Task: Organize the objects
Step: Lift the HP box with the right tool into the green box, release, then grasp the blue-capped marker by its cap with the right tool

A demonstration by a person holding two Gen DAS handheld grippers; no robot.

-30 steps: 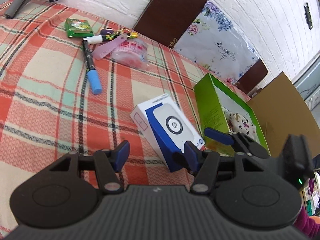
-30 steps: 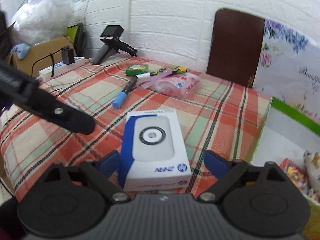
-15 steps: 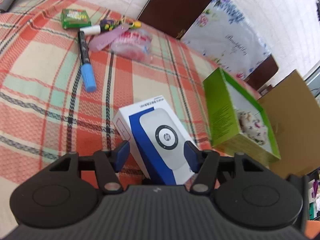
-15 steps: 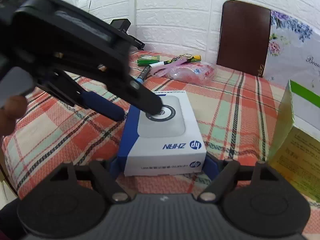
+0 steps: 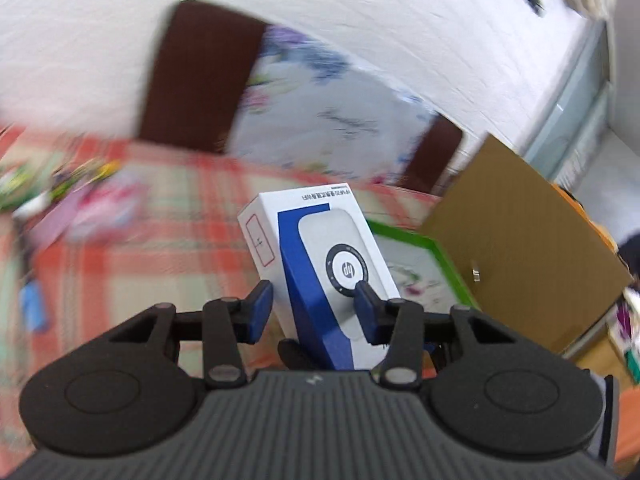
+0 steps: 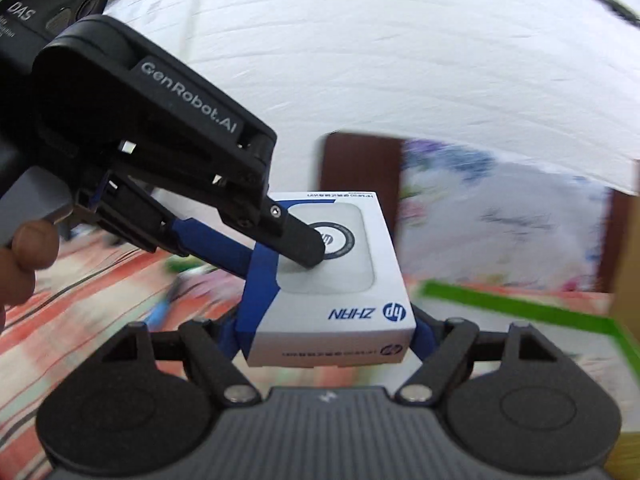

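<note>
A white and blue HP box (image 6: 332, 280) hangs above the checked tablecloth (image 5: 160, 248), held between both grippers. My right gripper (image 6: 330, 336) clamps its near end, one pad on each long side. My left gripper (image 6: 276, 256) comes in from the left. Its upper finger (image 6: 300, 240) rests on the box's printed top and its blue finger (image 6: 212, 248) reaches the blue side. In the left wrist view the box (image 5: 320, 248) stands tilted between the left gripper's (image 5: 313, 308) pads, whose jaws are closing on it.
A green open box (image 5: 440, 256) lies to the right, with a brown cardboard sheet (image 5: 520, 240) behind it. A dark chair back (image 5: 192, 80) stands against the white wall. Blurred small items and a blue marker (image 6: 160, 312) lie at the left. A hand (image 6: 20, 252) holds the left gripper.
The box has come up off the cloth with both grippers on it. The left jaws have narrowed onto it. Both views have swung up towards the wall.
</note>
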